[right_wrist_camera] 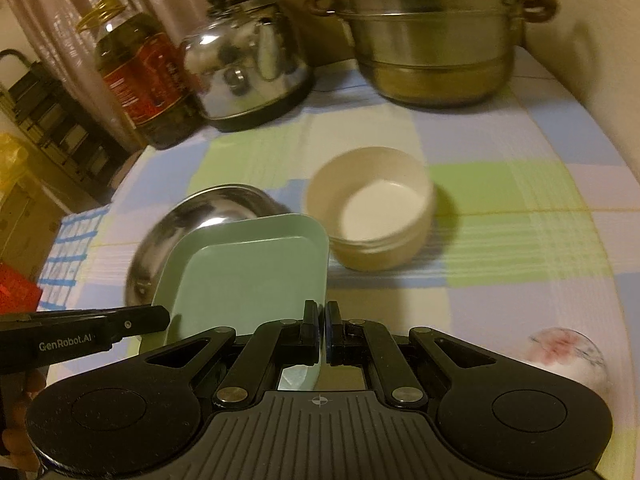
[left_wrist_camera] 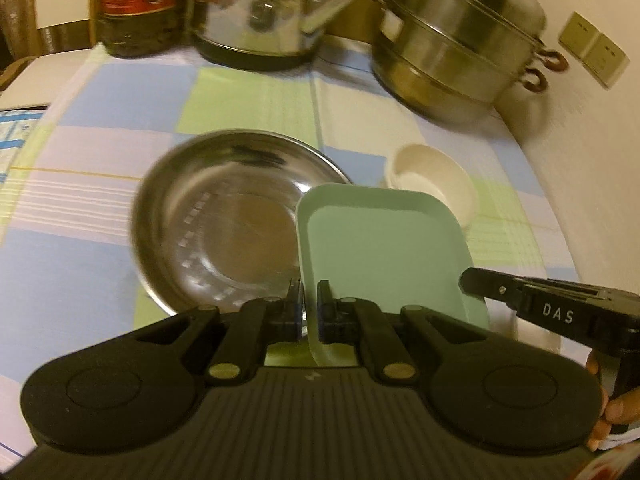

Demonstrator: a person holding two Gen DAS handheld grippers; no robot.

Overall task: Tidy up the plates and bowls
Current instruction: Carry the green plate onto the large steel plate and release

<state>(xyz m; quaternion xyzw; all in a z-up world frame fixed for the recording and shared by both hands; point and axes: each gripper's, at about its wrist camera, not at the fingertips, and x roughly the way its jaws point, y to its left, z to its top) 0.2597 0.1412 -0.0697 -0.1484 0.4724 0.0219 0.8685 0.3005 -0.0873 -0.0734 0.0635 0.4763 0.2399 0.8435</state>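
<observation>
Plates: one pale green rectangular plastic plate [left_wrist_camera: 376, 248], long axis pointing away from the tongs
Bowls: one round steel bowl [left_wrist_camera: 216, 220], one cream round bowl [right_wrist_camera: 376, 216]
Left tongs [left_wrist_camera: 309, 304]: clamped on plate's left rim
Right tongs [right_wrist_camera: 323, 332]: clamped on its right rim

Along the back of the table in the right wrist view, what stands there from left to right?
Oil bottle with a red label → shiny steel kettle → stacked steel steamer pot.

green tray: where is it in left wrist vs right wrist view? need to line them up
Left wrist: green tray right of centre, its left rim pinched in the left gripper, overlapping the steel bowl.
Right wrist: green tray left of centre, its right rim in the right gripper.
Shared landmark: white bowl beyond the tray.
</observation>
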